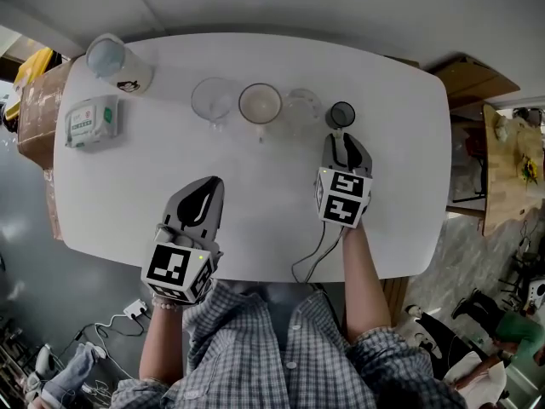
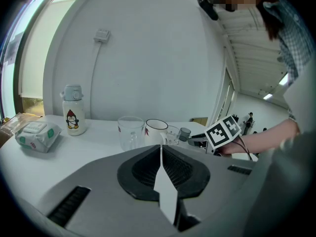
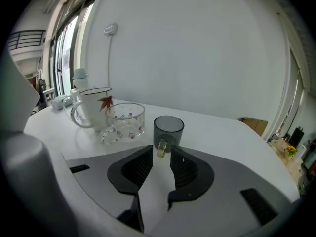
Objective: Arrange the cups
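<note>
Four cups stand in a row at the far side of the white table (image 1: 409, 186): a clear glass cup (image 1: 213, 99), a white mug (image 1: 260, 103) with a red leaf print (image 3: 93, 107), a low patterned glass cup (image 1: 303, 106) (image 3: 125, 120), and a small dark grey cup (image 1: 341, 114) (image 3: 168, 130). My right gripper (image 1: 344, 143) (image 3: 161, 154) is open right behind the dark cup. The cup's yellowish handle (image 3: 161, 148) sits between the fingertips, and the pads do not press on it. My left gripper (image 1: 203, 198) (image 2: 161, 147) is shut on nothing, hovering near the table's middle, well short of the row.
A penguin bottle (image 1: 117, 63) (image 2: 73, 110) and a pack of wipes (image 1: 92, 120) (image 2: 35, 135) lie at the far left corner. A cardboard box (image 1: 34, 109) stands beyond the left edge. A cable runs from the right gripper over the near edge.
</note>
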A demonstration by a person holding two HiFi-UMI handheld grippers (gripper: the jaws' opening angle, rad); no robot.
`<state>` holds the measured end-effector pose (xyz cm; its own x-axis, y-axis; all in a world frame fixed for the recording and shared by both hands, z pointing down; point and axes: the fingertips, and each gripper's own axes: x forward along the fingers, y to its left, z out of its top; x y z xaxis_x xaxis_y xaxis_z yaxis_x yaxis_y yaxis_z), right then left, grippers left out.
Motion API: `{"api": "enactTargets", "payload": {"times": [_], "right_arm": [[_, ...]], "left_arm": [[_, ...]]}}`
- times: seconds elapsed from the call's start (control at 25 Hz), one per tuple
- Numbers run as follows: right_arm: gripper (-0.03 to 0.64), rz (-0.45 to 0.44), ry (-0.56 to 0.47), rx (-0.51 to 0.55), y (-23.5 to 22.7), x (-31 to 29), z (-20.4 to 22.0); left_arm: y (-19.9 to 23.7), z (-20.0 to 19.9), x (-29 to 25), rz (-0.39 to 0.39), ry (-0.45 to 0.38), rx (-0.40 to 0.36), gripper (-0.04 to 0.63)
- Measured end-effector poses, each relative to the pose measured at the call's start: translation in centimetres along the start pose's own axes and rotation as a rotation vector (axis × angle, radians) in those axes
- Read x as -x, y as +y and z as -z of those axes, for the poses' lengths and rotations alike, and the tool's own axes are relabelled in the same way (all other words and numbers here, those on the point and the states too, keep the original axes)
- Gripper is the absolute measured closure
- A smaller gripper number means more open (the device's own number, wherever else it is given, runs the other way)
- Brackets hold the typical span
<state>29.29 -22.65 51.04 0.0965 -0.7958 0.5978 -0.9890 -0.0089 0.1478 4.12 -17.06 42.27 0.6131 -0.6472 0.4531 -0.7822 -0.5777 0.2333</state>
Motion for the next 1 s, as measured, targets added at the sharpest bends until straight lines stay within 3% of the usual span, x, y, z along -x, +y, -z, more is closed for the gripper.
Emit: {"api": "enactTargets", "payload": {"times": [0.2, 0.8, 1.0], "right_arm": [[0.554, -0.002, -0.023, 0.009, 0.1, -0.3, -0.6], [0.554, -0.066, 0.003, -0.045, 2.1, -0.3, 0.2], [0.554, -0.044, 0.005, -0.071, 1.6, 1.3, 0.6]], "left_arm": [[-0.1, -0.1, -0.1, -0.005, 0.0, 0.0, 0.574], [-0.1, 0.4, 0.0, 0.0, -0.001, 0.004, 0.574], [-0.3, 0.2, 0.5, 0.02, -0.013, -0.004, 0.574]]}}
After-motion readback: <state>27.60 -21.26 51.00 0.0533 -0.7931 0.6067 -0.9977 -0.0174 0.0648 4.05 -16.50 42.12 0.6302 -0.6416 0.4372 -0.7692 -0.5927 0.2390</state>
